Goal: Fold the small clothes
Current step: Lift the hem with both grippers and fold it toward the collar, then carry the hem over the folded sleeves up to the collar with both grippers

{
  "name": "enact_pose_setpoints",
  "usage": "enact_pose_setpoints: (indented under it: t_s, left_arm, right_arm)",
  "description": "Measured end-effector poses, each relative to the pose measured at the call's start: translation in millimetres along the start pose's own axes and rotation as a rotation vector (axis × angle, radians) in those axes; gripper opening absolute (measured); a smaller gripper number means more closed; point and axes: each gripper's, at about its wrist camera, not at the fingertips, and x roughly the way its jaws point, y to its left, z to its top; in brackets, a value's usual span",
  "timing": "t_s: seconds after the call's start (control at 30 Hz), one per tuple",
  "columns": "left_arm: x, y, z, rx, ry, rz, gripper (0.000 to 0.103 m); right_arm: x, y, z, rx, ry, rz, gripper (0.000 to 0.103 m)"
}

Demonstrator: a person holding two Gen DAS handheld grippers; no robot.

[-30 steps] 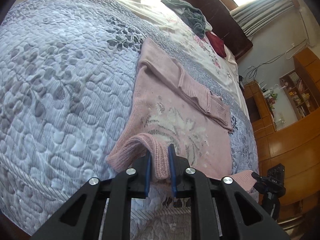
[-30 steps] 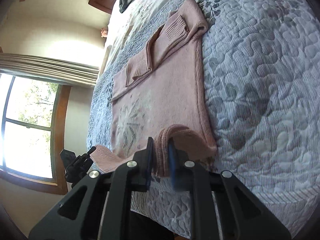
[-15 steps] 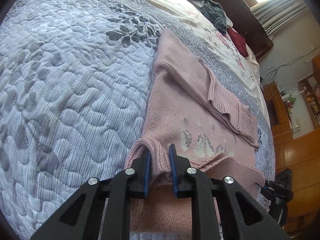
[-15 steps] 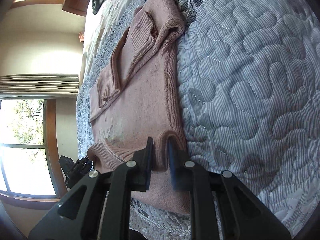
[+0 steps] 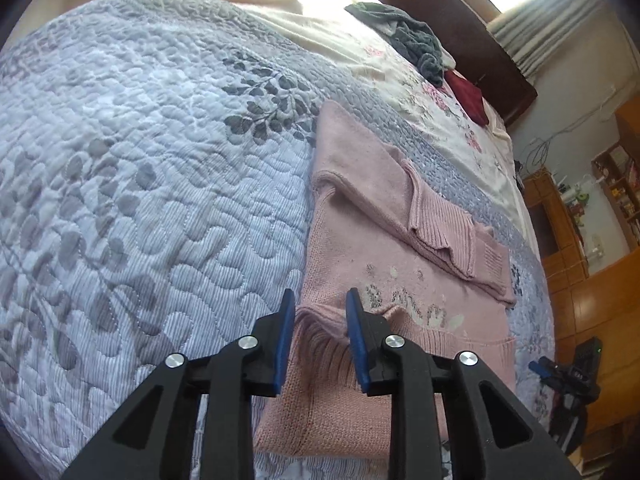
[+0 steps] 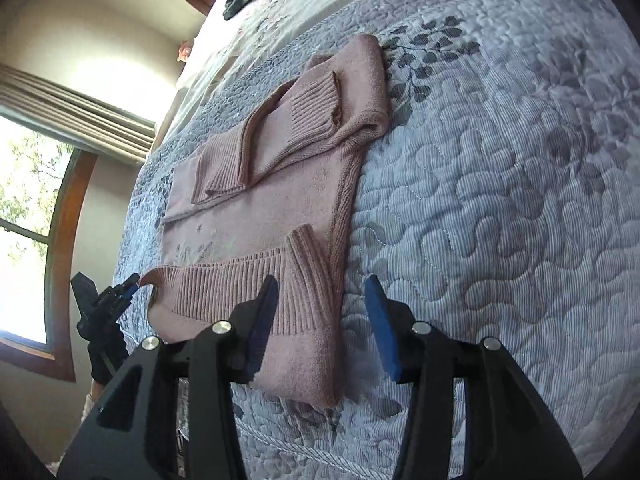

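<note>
Ribbed pink knit sweater (image 6: 276,184) on quilted bedspread (image 6: 500,200)

Each view looks forward along its own gripper's fingers, low and close over the quilt (image 5: 140,184), toward the headboard (image 5: 460,28). The left wrist view sits at the sweater (image 5: 400,240) hem's left corner, the right at the other. Both share the sweater (each also catches the opposite gripper (image 6: 120,292) at its edge).
</note>
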Motion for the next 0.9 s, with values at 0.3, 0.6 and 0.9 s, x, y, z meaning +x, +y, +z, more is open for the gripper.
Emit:
enact_pose_setpoints:
  t_s: [0.3, 0.6, 0.9]
  left_arm:
    - [23, -34, 1, 0.224, -0.008, 0.052, 0.039]
    - [28, -30, 0, 0.251, -0.031, 0.005, 0.041]
    - [45, -44, -9, 0.35, 0.004, 0.03, 0.041]
  right_arm:
    - [33, 39, 6, -0.211, 0.042, -0.089, 0.052]
    - [71, 53, 16, -0.331, 0.103, -0.168, 0.052]
    - [92, 56, 9, -0.413, 0.173, -0.222, 0.016]
